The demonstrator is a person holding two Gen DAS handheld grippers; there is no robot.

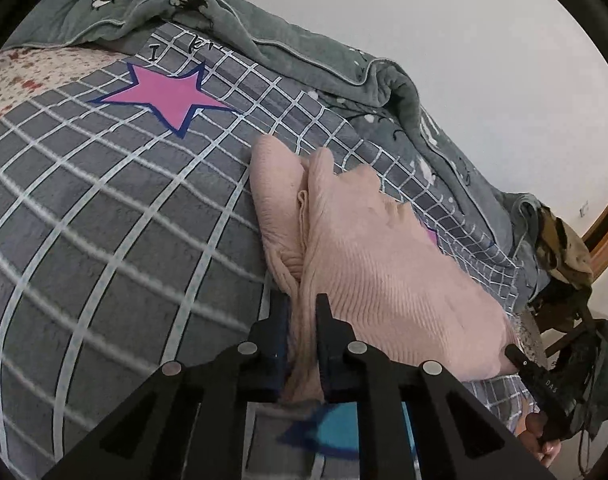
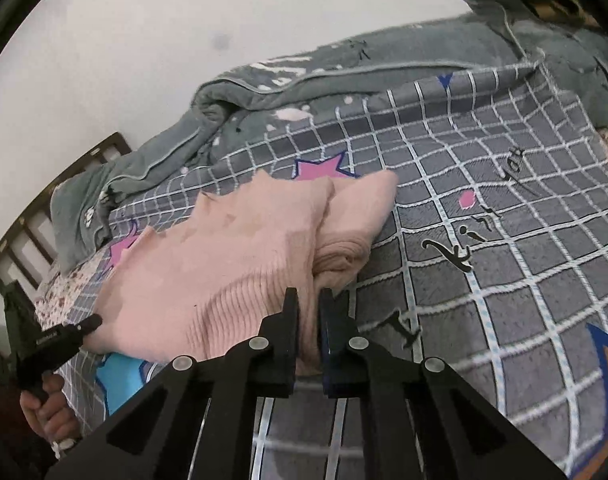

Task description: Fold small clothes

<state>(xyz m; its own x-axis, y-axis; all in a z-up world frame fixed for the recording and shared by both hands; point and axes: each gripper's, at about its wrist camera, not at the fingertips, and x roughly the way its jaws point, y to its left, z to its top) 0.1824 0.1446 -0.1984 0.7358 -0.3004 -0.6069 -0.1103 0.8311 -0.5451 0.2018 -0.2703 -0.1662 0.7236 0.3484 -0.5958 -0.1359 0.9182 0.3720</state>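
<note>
At lower centre of both views, my left tool and right tool each pinch the pink knit sweater's edge on the bed; next I should carry it over evenly.

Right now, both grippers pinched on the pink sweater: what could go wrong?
1. The left gripper bites a bunched edge of the sweater; layers may slip out unevenly.
2. The right gripper holds near a folded-under sleeve; lifting could undo it.
3. The far end may drag on the bedspread and wrinkle.
</note>
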